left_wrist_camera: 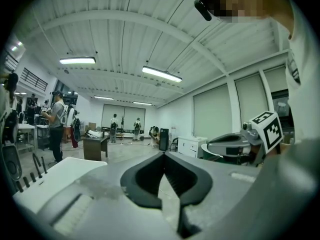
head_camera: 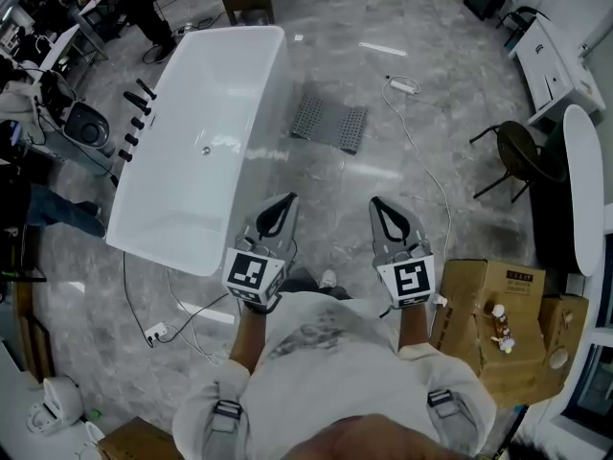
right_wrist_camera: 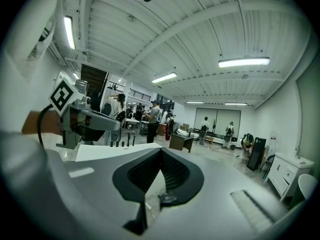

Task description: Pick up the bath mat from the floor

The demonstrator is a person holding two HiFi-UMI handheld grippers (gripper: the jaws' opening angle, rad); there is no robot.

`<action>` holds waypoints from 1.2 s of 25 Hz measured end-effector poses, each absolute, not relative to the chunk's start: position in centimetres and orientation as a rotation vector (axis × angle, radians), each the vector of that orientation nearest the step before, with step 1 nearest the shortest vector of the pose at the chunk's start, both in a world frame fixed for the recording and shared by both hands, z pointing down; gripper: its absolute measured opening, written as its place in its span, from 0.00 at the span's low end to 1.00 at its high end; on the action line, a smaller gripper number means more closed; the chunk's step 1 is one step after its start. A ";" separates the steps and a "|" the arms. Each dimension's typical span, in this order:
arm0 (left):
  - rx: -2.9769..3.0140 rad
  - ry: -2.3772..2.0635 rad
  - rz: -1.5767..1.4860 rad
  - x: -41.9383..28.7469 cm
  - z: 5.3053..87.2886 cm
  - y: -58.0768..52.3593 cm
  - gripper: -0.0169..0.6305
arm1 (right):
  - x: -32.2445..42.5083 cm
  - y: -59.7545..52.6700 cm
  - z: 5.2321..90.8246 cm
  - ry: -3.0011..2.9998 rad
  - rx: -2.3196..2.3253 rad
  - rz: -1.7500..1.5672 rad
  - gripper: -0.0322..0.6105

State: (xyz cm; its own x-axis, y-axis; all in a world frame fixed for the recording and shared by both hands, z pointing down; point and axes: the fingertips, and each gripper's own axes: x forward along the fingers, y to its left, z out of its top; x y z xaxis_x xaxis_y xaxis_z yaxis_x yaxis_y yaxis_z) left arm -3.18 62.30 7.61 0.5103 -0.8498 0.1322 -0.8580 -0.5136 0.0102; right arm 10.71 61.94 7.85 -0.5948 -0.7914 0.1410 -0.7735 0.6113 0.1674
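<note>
A dark grey perforated bath mat [head_camera: 329,122] lies flat on the marble floor, to the right of the bathtub and well ahead of both grippers. My left gripper [head_camera: 285,199] is held at chest height, shut and empty, pointing forward. My right gripper [head_camera: 379,202] is beside it, also shut with nothing in it. In the left gripper view the left gripper [left_wrist_camera: 164,154] has its jaws meeting at the tip, and the right gripper shows at the right edge. In the right gripper view the right gripper [right_wrist_camera: 160,150] is closed the same way. The mat is not visible in either gripper view.
A white freestanding bathtub [head_camera: 197,142] stands left of the mat. A white cable with a power strip [head_camera: 403,85] runs across the floor at right. Cardboard boxes [head_camera: 501,322], a dark chair [head_camera: 517,151] and a white table [head_camera: 584,185] stand at right. People stand at desks at the upper left.
</note>
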 end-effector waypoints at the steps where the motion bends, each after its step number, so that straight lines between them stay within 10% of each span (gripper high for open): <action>1: 2.663 -1.511 0.171 -3.0 7.7 61.7 0.03 | 10.9 61.3 8.0 -2.633 1.294 -0.125 0.05; 30: 2.692 -1.362 0.164 -7.3 9.5 31.2 0.03 | 9.1 33.1 8.8 -2.464 1.486 -0.074 0.05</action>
State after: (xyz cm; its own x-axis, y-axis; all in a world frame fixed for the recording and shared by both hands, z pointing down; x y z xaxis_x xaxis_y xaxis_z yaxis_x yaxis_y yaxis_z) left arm -7.26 31.21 9.53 0.5893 -0.7938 0.1504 -0.8068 -0.5879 0.0584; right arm 9.14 33.06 8.84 -0.4416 -0.8754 0.1967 -0.8620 0.4748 0.1777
